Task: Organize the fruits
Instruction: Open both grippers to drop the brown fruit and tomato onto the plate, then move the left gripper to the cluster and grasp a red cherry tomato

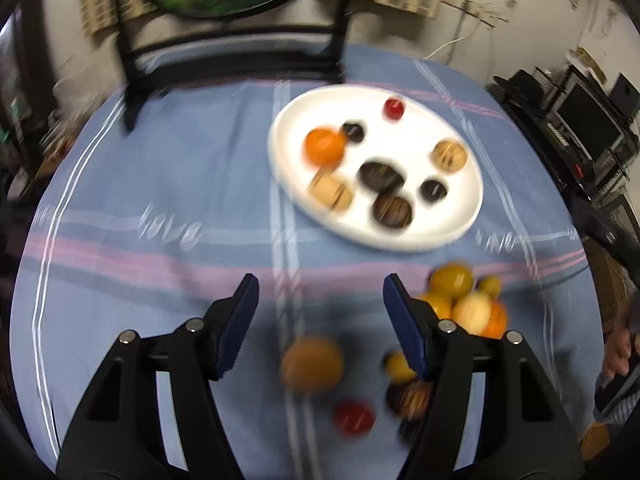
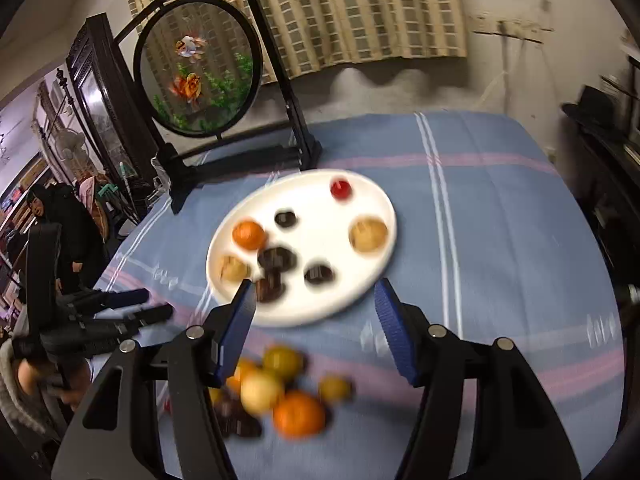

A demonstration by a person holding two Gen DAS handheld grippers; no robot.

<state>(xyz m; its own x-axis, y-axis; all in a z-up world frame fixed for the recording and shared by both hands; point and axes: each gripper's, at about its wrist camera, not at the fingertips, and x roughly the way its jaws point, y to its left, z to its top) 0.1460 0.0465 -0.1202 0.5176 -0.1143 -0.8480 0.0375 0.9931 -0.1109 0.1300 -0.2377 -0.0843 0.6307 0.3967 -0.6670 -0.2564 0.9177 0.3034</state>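
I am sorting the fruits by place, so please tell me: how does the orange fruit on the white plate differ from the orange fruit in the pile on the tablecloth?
The orange fruit on the plate lies on the white plate; the orange fruit in the pile lies on the blue tablecloth. The first has space around it; the second presses against yellow fruits. Both are round and bright orange.

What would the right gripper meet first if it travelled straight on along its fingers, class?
Probably the near rim of the white plate: the open right gripper points at it over the blue tablecloth, though blur leaves depth uncertain.
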